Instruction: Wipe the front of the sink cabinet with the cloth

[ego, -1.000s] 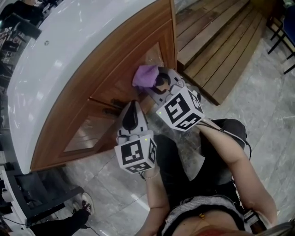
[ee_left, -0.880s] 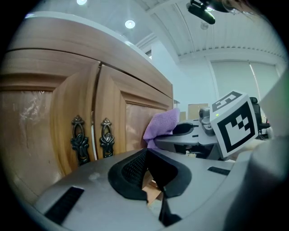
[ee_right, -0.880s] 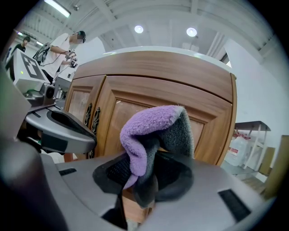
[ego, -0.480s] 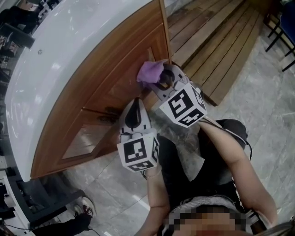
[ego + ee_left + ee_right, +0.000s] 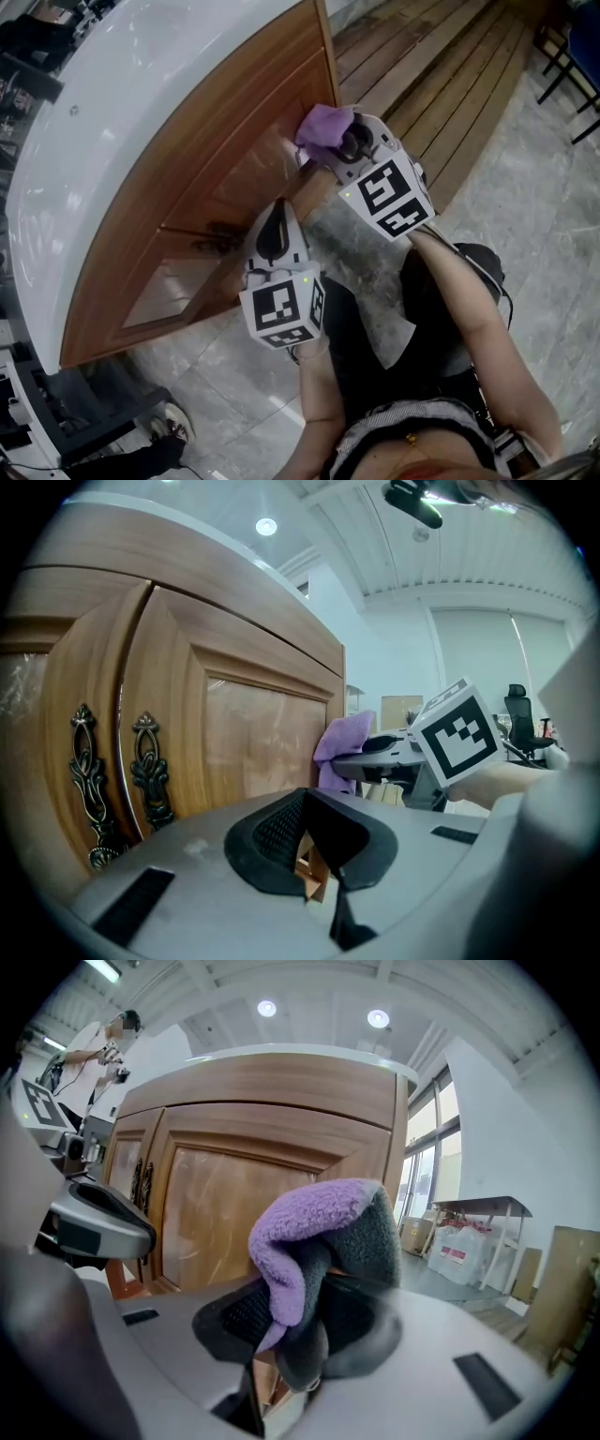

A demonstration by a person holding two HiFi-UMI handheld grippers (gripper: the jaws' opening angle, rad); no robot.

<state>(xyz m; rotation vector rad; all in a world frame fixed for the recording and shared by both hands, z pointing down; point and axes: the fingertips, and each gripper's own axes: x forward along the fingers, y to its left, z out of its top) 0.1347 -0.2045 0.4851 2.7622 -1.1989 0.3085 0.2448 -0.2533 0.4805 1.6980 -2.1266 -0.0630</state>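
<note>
Right gripper [image 5: 298,1330] is clenched on the cloth [image 5: 323,1232], a fleecy piece that is purple on one face and grey on the other, folded over and bulging up from between the jaws. In the head view the cloth is at the upper right part of the sink cabinet [image 5: 225,187], up against the right-hand door panel close to the cabinet's outer corner; the left gripper view shows it overlapping that same edge of the wood. The cabinet front is warm brown timber with framed panels, and two dark ornate metal handles [image 5: 112,771] sit side by side where the doors meet. Left gripper [image 5: 272,220] hangs lower and nearer the person, pointing at the middle of the cabinet near those handles, with its jaws drawn together and nothing gripped; only a sliver of wood shows through the slit between them. Each gripper carries its marker cube towards the person. A curved white countertop [image 5: 122,103] caps the cabinet. Wooden decking [image 5: 441,66] runs off to the right of the cabinet, and grey marbled floor [image 5: 553,216] lies under the person.
</note>
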